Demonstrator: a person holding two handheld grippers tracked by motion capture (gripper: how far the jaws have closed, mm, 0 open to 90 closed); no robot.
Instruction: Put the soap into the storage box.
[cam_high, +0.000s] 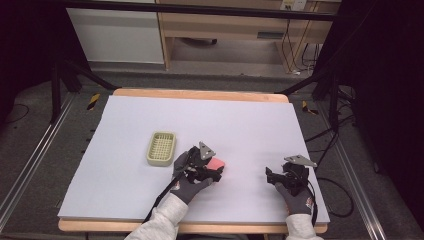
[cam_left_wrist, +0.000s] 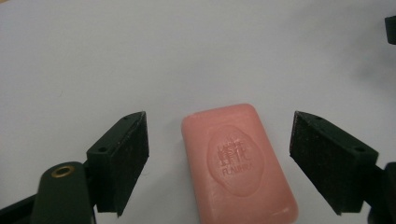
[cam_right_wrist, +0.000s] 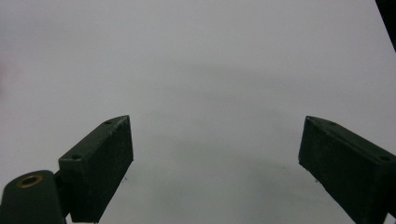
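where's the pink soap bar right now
In the left gripper view the pink soap bar lies on the white table cover between the left gripper's open jaws, untouched.

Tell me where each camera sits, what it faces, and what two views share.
High view: above the person's side, facing forward and down on the table; both gloved hands show, left tool, right tool.
Left gripper view: on the left tool, open jaws around the soap.
Right gripper view: on the right tool, facing bare table.
Shared: soap, high and left.
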